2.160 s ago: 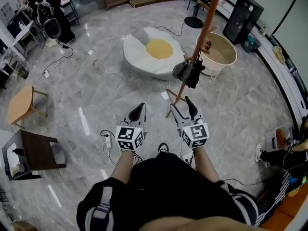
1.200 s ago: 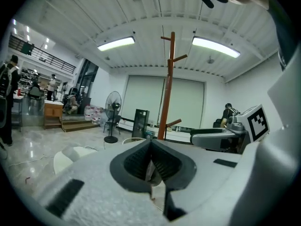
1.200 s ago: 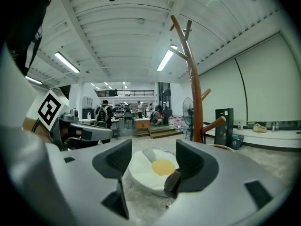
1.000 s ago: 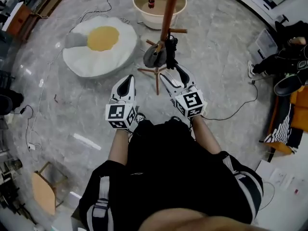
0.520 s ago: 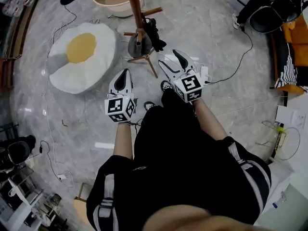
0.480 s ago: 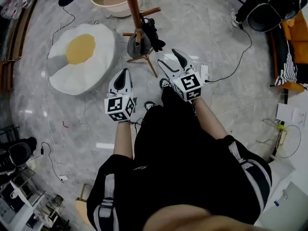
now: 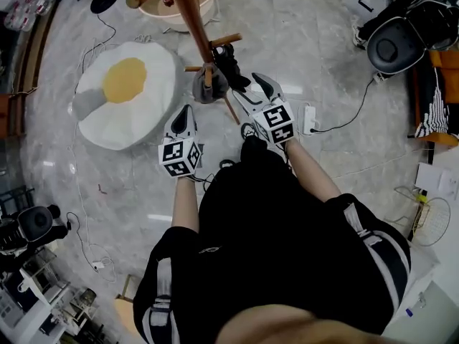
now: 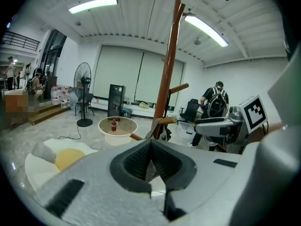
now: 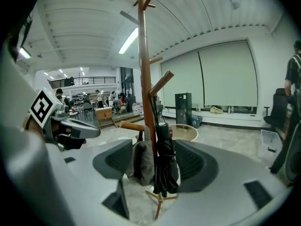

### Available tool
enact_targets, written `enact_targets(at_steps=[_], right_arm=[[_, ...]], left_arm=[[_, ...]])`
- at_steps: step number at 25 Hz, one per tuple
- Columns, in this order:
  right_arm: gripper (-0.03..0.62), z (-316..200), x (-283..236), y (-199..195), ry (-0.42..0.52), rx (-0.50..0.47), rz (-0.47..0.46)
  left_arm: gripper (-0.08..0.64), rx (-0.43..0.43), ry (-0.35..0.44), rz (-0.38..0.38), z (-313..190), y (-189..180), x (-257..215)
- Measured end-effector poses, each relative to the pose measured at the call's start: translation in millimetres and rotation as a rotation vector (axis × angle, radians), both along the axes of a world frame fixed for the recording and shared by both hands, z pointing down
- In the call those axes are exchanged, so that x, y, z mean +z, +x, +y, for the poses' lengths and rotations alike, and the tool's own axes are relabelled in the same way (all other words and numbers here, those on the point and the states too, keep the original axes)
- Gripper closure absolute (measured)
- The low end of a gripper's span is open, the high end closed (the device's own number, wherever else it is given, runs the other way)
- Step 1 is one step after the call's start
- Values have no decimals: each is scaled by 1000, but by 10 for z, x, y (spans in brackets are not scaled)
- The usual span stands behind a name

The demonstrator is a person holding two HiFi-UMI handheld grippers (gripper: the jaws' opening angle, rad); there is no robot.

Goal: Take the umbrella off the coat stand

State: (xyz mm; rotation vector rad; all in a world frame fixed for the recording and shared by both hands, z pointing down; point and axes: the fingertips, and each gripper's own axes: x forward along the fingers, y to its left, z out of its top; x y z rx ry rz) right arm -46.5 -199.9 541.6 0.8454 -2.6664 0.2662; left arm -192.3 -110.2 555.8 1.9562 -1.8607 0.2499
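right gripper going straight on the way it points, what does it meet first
Probably the umbrella hanging on the stand; it sits between the right gripper's open fingers, though depth is unclear.

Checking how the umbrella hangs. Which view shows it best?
The right gripper view: the folded black umbrella hangs full-length on the coat stand, framed by the open jaws. The head view shows a small dark shape from above; the left gripper view, only a sliver.
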Motion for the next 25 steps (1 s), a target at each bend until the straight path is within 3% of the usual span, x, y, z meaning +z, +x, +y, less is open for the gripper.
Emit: enact_targets(at_steps=[6,14,25], right_arm=[[305,-446,257,-259,-2,-58,44],[304,-743,659,-460,-45,-137,106],[295,-962,982,-764,-92,-257,125]], left_arm=[[561,-54,-32,4,-243,-155,156],[561,-149,-36,17,-294,-237,269],[561,-291,-35,30,-276,-317,343]])
